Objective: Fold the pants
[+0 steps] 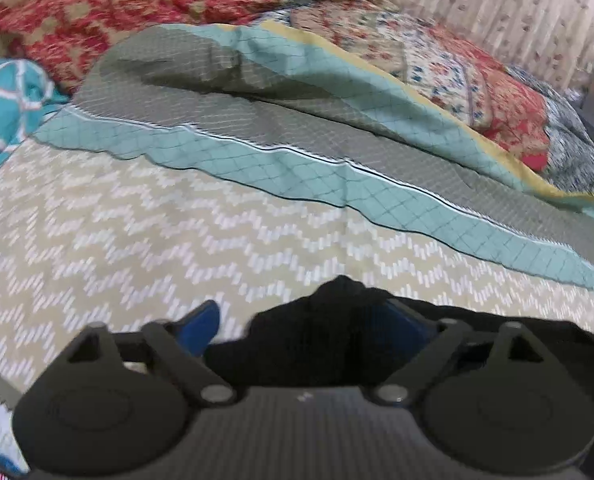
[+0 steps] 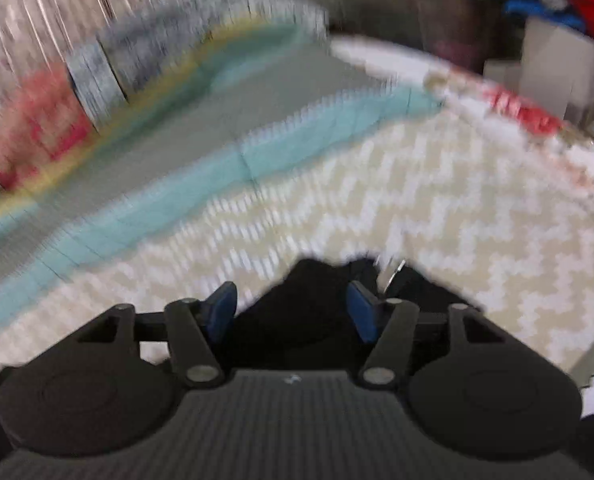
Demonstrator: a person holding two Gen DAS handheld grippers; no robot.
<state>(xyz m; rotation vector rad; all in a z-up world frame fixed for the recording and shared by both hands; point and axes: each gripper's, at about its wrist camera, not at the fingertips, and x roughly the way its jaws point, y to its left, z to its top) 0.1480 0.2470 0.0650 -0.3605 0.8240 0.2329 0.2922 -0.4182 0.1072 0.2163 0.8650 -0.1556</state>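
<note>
Black pants (image 1: 337, 320) bunched on chevron bedspread (image 1: 137, 220), between spread pads of released left claw (image 1: 305, 328) and right claw (image 2: 293, 312); likely to slump and unfold, nothing pinning the fabric.

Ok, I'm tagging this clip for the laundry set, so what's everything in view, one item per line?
pants: one, black, on the chevron cover, bunched between the fingers of each gripper
chevron cover: one, beige and white, foreground of the bed
teal blanket: one, teal and grey with a yellow edge, behind the cover
floral quilt: one, red patterned, at the back
curtain: one, pale with small flowers, far side
boxes: a few, pale, blurred, beyond the bed
left gripper: black, blue pads, open
right gripper: black, blue pads, open
</note>
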